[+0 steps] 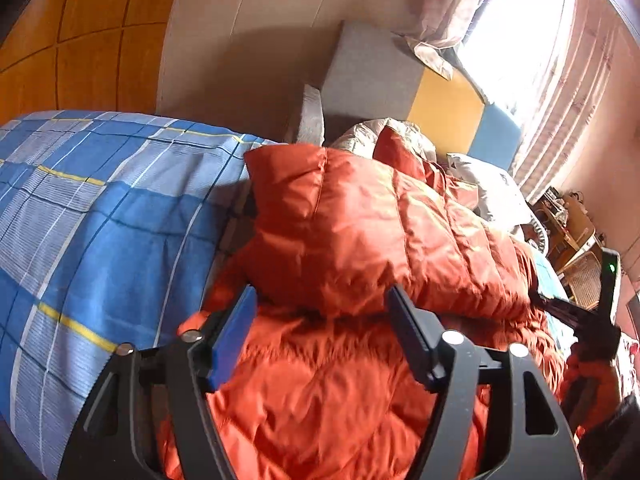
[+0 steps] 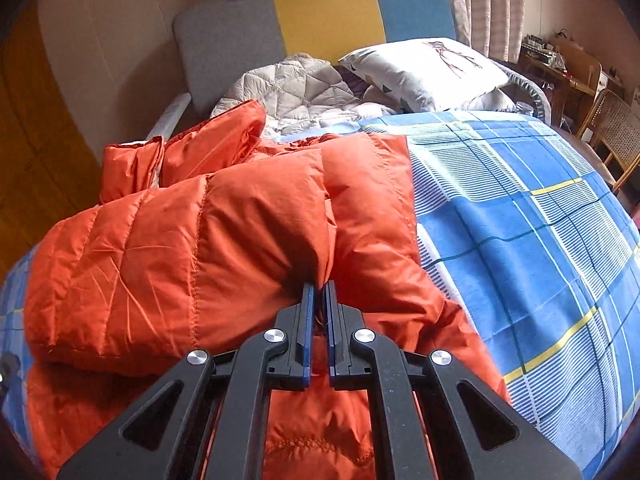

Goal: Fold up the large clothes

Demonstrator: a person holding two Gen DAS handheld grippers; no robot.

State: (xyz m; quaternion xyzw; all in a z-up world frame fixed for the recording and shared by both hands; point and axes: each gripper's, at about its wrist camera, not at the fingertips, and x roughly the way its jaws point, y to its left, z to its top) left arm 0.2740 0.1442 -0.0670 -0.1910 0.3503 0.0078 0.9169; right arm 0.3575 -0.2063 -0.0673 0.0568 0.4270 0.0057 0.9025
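An orange puffer jacket lies on the bed, with one quilted sleeve folded across its body. My left gripper hovers just above the jacket, its blue-padded jaws wide open and nothing between them. In the right wrist view my right gripper points down at the folded sleeve. Its jaws stand only a narrow slit apart, and the sleeve's edge sits pinched at their tips. The jacket's lower part runs under both grippers and out of view.
A blue checked sheet covers the bed. A white quilt and a pillow lie by the grey, yellow and blue headboard. A wicker chair and a desk stand beside the bed, by the curtain.
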